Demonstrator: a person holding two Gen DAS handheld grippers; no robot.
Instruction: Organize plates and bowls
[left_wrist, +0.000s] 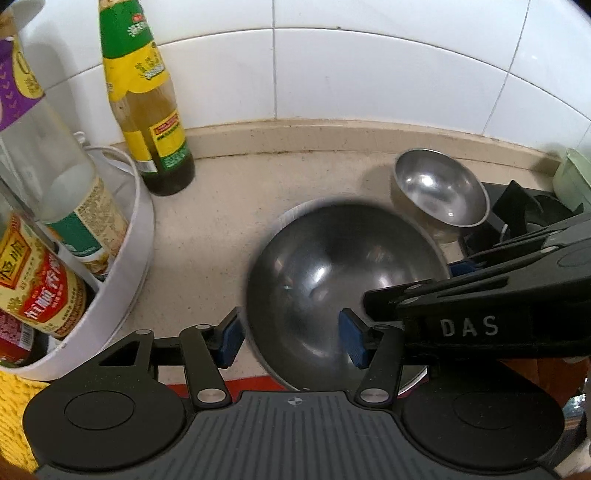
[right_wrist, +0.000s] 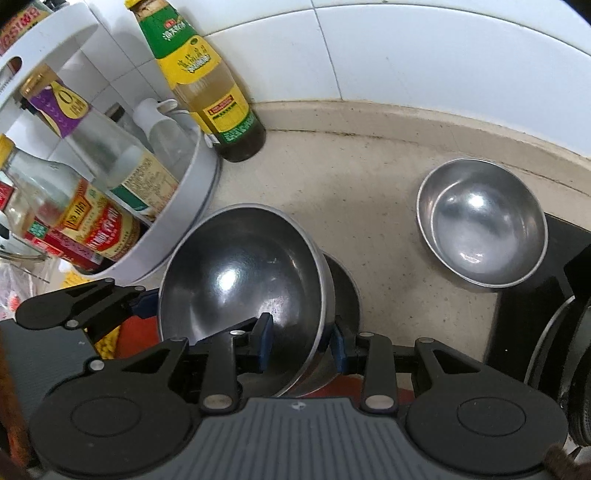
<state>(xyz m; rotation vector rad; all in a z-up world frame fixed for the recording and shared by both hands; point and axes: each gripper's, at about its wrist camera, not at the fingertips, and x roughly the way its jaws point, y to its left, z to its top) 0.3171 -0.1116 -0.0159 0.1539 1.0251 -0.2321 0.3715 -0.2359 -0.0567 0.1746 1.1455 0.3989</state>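
Gripping large steel bowl (right_wrist: 243, 280) by near rim, our right gripper (right_wrist: 301, 345) pinches its wall; bowl tilted over something dark beneath. Our left gripper (left_wrist: 291, 341) spread, straddling opposite rim. Small steel bowls (right_wrist: 484, 232), nested, lie beyond large bowl. Next, probably: stack them, needing level carry.

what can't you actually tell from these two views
- Left wrist view: the large steel bowl is motion-blurred, and the right gripper covers its right rim, so any contact there is hidden.
- Right wrist view: what lies under the large steel bowl is mostly covered; only a dark edge shows.
- Whether either gripper's fingers press the rim or just straddle it.
- The pale green item is cut off by the frame edge.
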